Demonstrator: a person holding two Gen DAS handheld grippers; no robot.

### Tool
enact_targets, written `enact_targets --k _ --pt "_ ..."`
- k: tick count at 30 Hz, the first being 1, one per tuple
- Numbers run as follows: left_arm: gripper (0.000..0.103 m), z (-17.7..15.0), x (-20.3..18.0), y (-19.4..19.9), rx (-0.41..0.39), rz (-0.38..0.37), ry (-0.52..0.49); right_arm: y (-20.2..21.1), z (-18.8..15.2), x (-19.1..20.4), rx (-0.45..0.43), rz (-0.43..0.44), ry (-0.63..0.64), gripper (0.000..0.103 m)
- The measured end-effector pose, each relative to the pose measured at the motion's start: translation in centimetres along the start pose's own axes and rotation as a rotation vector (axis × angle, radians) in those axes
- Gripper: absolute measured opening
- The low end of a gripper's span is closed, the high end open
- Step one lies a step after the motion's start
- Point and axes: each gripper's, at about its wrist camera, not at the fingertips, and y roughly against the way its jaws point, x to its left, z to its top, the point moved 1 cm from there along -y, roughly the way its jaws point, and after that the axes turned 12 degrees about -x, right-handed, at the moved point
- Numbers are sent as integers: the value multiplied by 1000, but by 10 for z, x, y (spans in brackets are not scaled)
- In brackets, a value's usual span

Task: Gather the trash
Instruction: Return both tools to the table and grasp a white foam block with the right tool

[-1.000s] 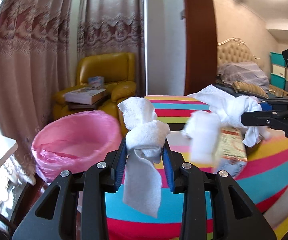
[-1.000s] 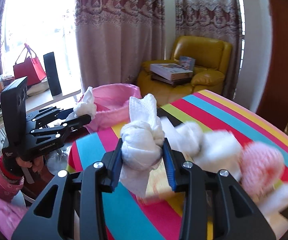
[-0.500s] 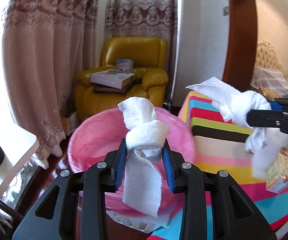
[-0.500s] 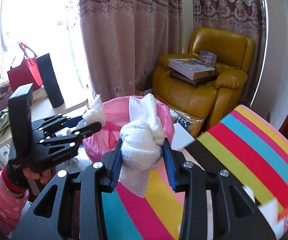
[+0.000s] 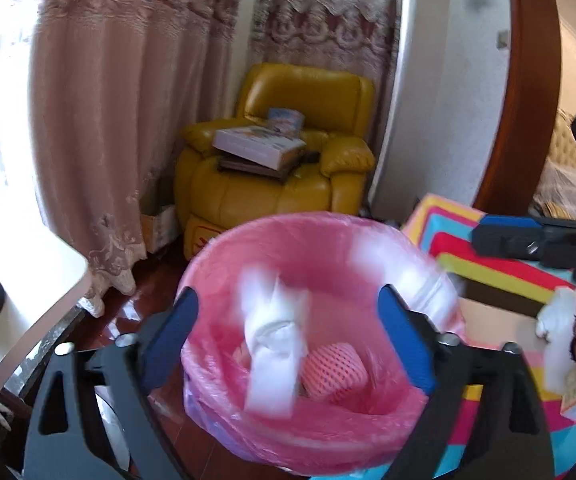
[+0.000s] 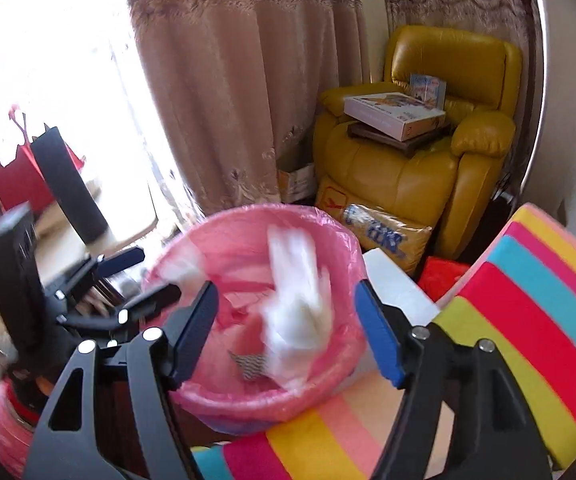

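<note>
A bin lined with a pink bag (image 5: 327,224) (image 6: 248,216) stands beside the striped table. My left gripper (image 5: 288,320) hovers over it, its jaws opening wide. A knotted white tissue wad (image 5: 276,344) falls free between them, blurred, touching neither pad. My right gripper (image 6: 288,332) is over the same bin, jaws opening too, and its own white tissue wad (image 6: 295,304) drops loose into the bag. A pink foam net (image 5: 335,368) lies inside the bin. Each gripper shows in the other's view: the right gripper (image 5: 527,236), the left gripper (image 6: 144,280).
The rainbow-striped table (image 6: 527,320) borders the bin on the right, with a tissue (image 5: 555,316) and a small carton (image 5: 575,396) on it. A yellow armchair (image 5: 280,184) holding books stands behind, curtains beyond. A white tabletop (image 5: 28,320) lies at left.
Both grippers swung from above the table to above the pink bin. Both were shut on tissue wads; now the jaws stand apart and the wads are falling into the bin.
</note>
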Motion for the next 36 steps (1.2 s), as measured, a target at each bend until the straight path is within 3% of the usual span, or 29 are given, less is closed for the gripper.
enact_targets --k 6,10,17,19,25,30,36 --pt "90 -8 -6 28 -21 49 -59 56 9 -10 -69 -5 22 69" --pt "90 -10 -23 49 -43 34 -92 115 4 -9 -133 -38 118 78" --pt "90 -15 -81 77 -82 -91 -94 215 -23 -44 -226 -155 146 81" --pt "90 -19 -106 77 -82 -146 -90 243 -39 -65 -256 -229 128 82" --pt "90 -45 -180 70 -66 -195 -125 310 -100 -119 -309 -395 21 82" --pt "90 -57 -206 56 -32 -195 -106 353 -155 -157 -312 -545 -60 82" --pt "90 -68 -214 41 -5 -171 -131 376 -202 -189 -265 -641 -146 83"
